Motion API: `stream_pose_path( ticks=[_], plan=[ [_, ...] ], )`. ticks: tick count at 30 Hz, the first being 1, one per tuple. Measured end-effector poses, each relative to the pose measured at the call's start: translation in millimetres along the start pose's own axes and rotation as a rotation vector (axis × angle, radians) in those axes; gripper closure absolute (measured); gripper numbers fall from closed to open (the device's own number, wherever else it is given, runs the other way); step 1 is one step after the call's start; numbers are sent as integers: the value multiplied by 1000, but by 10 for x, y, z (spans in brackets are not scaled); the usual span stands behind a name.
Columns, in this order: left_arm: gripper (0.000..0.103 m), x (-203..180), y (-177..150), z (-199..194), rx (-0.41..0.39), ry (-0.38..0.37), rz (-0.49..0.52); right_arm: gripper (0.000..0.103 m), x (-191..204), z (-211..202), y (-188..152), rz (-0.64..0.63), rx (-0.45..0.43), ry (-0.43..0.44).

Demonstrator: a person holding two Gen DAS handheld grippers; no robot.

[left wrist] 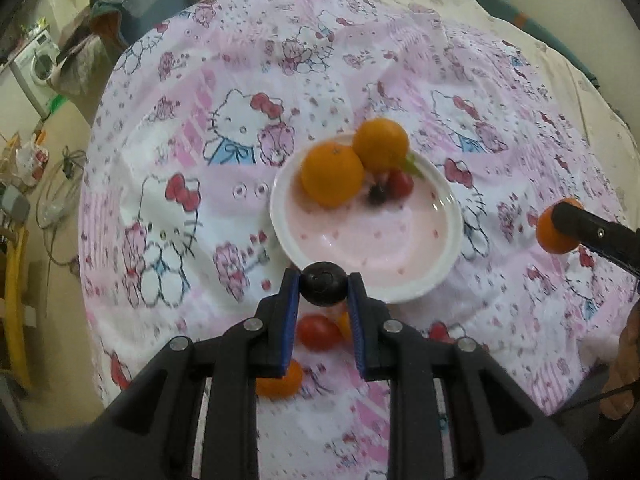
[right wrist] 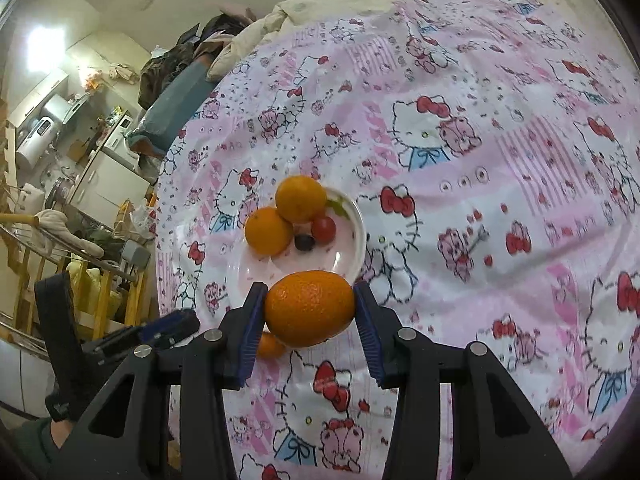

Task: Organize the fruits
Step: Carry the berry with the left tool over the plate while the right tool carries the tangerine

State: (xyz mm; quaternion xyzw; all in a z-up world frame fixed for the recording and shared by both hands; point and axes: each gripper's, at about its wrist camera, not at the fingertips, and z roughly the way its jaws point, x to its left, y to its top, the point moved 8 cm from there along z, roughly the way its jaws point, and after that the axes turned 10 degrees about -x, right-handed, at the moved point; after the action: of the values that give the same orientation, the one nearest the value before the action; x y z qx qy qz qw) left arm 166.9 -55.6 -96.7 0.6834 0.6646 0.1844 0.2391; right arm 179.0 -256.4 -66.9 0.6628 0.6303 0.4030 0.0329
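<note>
Left wrist view: close above, facing plate (left wrist: 366,236) | right wrist view: same plate (right wrist: 352,236), farther | shared: patterned surface (left wrist: 200,160)

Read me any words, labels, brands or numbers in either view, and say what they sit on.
None readable.
Tablecloth: cartoon cat and bear pictures only, no lettering.
Plate: small red marks, no text.
Washing machine: panel too small and blurred to read.
Kitchen appliances: any labels too small to read.

Black angular gripper frames with silver round screws, blue ribbed fingers (left wrist: 291,320), white strips beneath.
</note>
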Motion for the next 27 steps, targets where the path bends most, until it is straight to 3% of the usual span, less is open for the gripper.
stream_pose_path(
  ticks=[13, 27],
  plan=[
    [83, 40, 164, 674, 51, 45, 42, 57, -107, 652, 72, -60, 104, -25],
    [82, -18, 191, 1044, 97, 38, 22, 57, -180, 1183, -65, -94, 198, -48]
  ],
)
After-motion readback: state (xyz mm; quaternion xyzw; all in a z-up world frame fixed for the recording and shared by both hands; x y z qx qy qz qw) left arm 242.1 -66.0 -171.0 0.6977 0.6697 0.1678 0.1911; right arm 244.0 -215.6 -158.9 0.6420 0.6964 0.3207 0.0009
